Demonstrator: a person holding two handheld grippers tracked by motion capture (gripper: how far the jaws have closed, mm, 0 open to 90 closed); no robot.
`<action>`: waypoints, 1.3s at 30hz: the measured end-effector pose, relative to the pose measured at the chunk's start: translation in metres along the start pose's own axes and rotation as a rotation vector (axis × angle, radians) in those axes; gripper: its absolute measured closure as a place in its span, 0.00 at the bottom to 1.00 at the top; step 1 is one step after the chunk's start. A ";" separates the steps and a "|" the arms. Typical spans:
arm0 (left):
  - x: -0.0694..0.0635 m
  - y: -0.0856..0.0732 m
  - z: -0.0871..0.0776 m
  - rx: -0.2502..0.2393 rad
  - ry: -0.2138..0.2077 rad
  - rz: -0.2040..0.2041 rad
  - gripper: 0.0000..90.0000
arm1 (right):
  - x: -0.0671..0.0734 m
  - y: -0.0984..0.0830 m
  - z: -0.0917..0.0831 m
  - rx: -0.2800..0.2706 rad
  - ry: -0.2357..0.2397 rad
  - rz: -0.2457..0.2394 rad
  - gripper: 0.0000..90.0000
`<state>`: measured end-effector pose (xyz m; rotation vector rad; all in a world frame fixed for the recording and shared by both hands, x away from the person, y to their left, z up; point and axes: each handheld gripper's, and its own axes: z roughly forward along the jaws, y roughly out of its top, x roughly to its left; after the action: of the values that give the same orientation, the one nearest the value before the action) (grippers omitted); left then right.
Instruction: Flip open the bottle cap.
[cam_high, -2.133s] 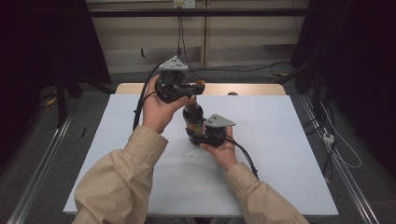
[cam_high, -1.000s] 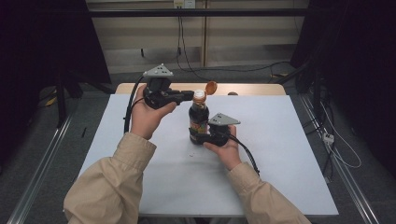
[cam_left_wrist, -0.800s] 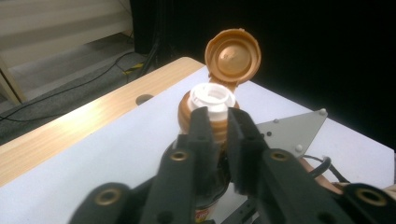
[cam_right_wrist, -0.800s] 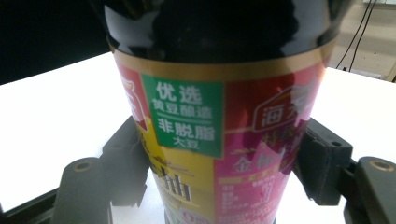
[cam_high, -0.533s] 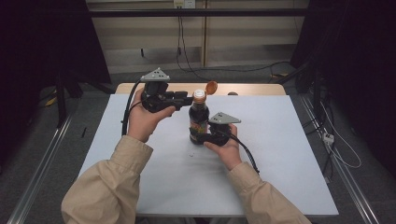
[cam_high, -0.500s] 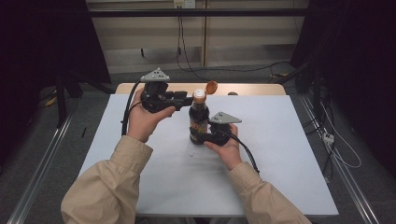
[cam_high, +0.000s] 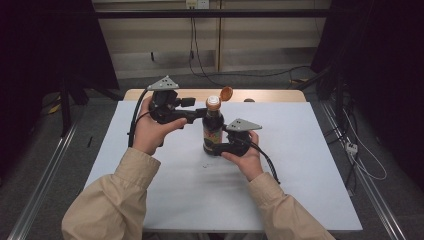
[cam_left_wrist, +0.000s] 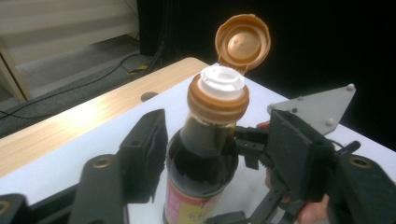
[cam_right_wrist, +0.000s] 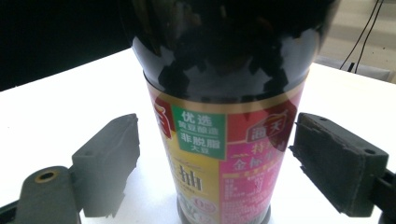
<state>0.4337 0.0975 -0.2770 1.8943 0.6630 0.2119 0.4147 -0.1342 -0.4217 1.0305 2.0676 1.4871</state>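
The dark sauce bottle (cam_high: 212, 131) stands upright near the centre of the white worktop (cam_high: 300, 165), its orange flip cap (cam_high: 226, 93) open. Left tongs (cam_high: 199, 114) flank its neck and right tongs (cam_high: 216, 149) its base; both have just been opening, pads clear of the glass.

A white worktop (cam_high: 310, 165) with a wooden far edge (cam_high: 270, 94); black cables (cam_high: 200, 55) trail over the grey floor (cam_high: 45, 165) beyond, beside metal rails (cam_high: 40, 195).
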 end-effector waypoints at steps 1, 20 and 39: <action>0.000 -0.001 0.000 -0.003 0.001 -0.003 0.39 | -0.001 0.000 -0.001 -0.001 0.000 -0.007 0.16; 0.010 -0.019 -0.006 0.015 -0.041 -0.008 0.16 | -0.006 -0.004 -0.019 0.039 0.078 -0.008 0.07; 0.013 -0.036 -0.009 0.011 -0.035 -0.003 0.09 | -0.011 -0.006 -0.034 0.018 0.080 0.013 0.09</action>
<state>0.4277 0.1215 -0.3070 1.9036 0.6438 0.1730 0.3973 -0.1652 -0.4161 1.0084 2.1368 1.5416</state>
